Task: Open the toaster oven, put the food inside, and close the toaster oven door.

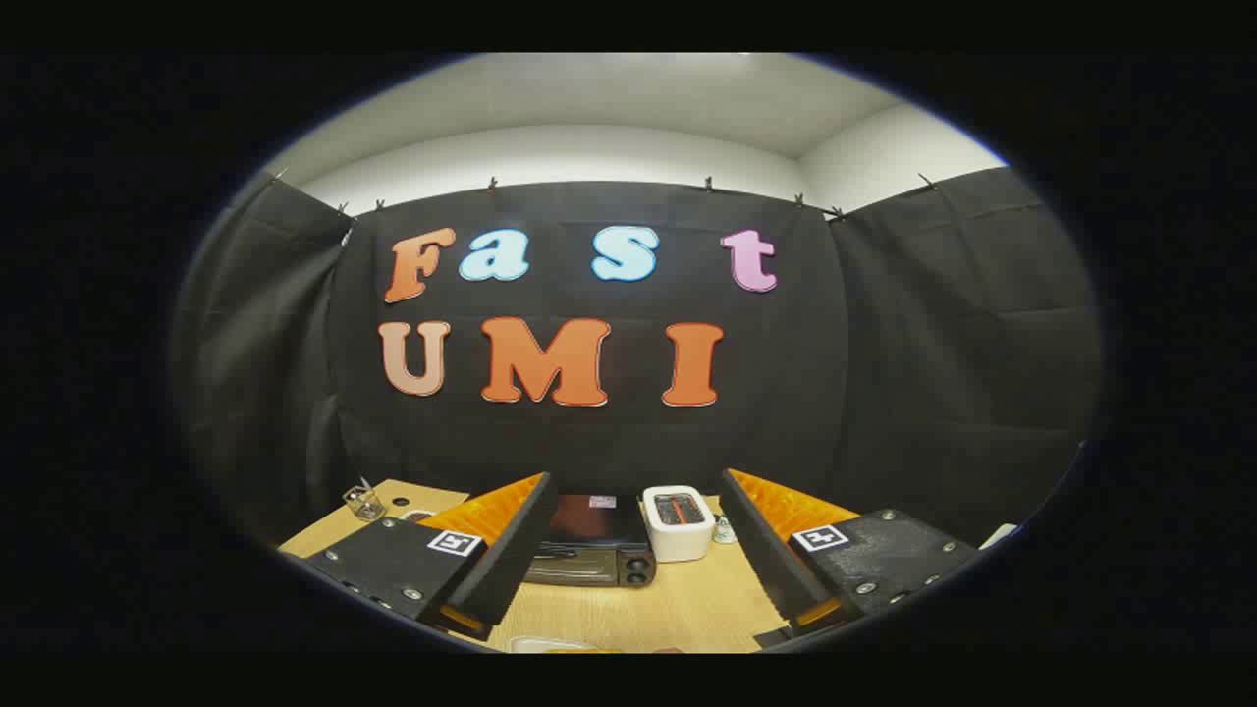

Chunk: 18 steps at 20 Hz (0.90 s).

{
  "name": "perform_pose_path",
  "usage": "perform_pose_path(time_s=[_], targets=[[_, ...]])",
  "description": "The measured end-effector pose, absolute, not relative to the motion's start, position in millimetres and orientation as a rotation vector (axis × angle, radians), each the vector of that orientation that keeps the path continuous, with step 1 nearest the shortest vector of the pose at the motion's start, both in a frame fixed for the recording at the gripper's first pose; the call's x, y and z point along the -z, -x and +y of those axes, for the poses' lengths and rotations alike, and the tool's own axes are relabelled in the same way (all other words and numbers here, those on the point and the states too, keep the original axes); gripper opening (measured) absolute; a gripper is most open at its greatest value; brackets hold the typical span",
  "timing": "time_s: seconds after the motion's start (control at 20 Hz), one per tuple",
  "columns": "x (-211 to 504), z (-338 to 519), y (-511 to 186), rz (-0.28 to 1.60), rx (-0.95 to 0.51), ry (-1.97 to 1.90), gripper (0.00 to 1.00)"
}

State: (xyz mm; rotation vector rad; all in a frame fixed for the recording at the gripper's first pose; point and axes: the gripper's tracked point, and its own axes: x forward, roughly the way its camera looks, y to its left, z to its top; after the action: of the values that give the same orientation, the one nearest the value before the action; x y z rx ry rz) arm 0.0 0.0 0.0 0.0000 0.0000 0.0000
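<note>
— Wood-grain, pale, that's the surface (678, 604) carrying everything. Where is the toaster oven?

— The toaster oven (592, 550) is a dark box standing toward the far edge of the surface, close to the black cloth wall. It shows in the gap between the two fingers, beyond their tips. Its door looks closed; two round knobs sit at the right end of its front.

— And the claw?

— The claw (633, 545) is spread wide, its fingers (511, 550) well apart and touching nothing. It hangs above the near part of the surface, apart from the oven.

— Anything beside the oven?

— A white pop-up toaster (678, 522) stands just to the oven's right, touching it or nearly so; I cannot tell which. Its top slot glows reddish-orange. Just beside that toaster, on its right, is a small pale object (725, 531), partly hidden by the right finger, too small to identify.

— The food?

— At the near edge of the surface, below the fingers, there is a pale rim of something like a plate or tray (540, 645), with bits of orange and brown next to it. Too little shows to say what they are.

— And the far left corner?

— A small clear glass-like item (364, 502) sits there, beyond the left finger.
</note>
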Motion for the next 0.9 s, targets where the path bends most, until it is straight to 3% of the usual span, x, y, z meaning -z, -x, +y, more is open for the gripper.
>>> perform_pose_path(time_s=[0.9], targets=[[3.3, 42.4, -30.8, -0.005, -0.045, -0.015, 0.99]])
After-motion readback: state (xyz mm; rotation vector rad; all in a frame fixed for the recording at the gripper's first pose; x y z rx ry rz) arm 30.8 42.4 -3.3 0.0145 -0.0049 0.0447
